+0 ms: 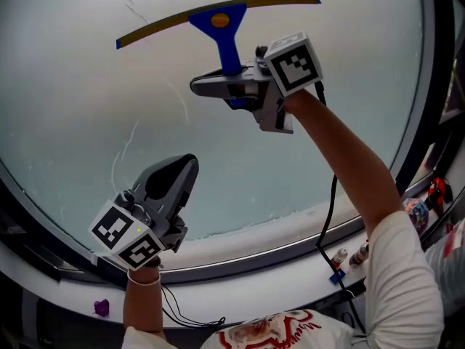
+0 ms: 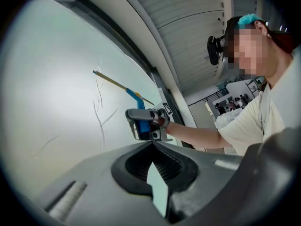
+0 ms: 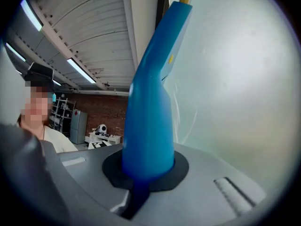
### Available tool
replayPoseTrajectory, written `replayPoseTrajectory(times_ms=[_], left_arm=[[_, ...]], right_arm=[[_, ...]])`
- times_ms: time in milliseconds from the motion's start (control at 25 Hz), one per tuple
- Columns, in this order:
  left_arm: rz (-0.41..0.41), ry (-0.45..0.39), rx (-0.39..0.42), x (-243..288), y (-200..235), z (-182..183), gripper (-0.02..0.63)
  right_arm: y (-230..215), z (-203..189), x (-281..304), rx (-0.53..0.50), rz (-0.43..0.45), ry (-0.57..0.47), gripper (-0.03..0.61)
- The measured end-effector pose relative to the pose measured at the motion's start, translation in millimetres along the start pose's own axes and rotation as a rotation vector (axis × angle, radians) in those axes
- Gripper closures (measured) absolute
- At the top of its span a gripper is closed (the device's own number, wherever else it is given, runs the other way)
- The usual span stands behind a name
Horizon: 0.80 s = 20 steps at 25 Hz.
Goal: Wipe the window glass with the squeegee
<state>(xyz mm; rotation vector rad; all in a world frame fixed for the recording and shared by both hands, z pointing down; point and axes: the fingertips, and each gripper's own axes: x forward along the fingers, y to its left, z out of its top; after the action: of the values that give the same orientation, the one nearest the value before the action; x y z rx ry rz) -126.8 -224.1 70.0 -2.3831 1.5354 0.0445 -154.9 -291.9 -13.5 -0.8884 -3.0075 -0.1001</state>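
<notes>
Left gripper (image 1: pixel 182 167): mine, jaws together, nothing between them, held low before the window glass (image 1: pixel 65 107). Right gripper (image 1: pixel 218 86): mine, jaws clamped on the blue handle of the squeegee (image 1: pixel 220 19); blade high on the glass, tilted down to the left.

Your left tool (image 1: pixel 187 167) is a smooth grey shell with a dark, ribbed recess at its tip. Your right tool (image 1: pixel 203 87) has the same grey body. The left cube (image 1: pixel 127 237) and right cube (image 1: pixel 293 64) are white with black square markers. A black cable (image 1: pixel 330 209) runs from the right tool. You wear a white short-sleeved shirt (image 1: pixel 403 267) with red print, and a pale wristband (image 1: pixel 145 276) on your left wrist.
</notes>
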Motion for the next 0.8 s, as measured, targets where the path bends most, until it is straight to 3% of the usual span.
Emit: replayPoseTrajectory(times_ms=[240, 440, 800], left_arm=[[0.07, -0.025, -0.014, -5, 18, -5, 0.612], [0.108, 0.024, 0.038, -8, 12, -28, 0.612], [0.101, 0.015, -0.058, -3, 2, -42, 0.612]], right_arm=[[-7, 24, 8, 0.154, 0.086, -0.07, 0.554], [-13, 2, 5, 0.141, 0.117, 0.015, 0.554], [-8, 0, 7, 0.182, 0.141, -0.001, 0.552]])
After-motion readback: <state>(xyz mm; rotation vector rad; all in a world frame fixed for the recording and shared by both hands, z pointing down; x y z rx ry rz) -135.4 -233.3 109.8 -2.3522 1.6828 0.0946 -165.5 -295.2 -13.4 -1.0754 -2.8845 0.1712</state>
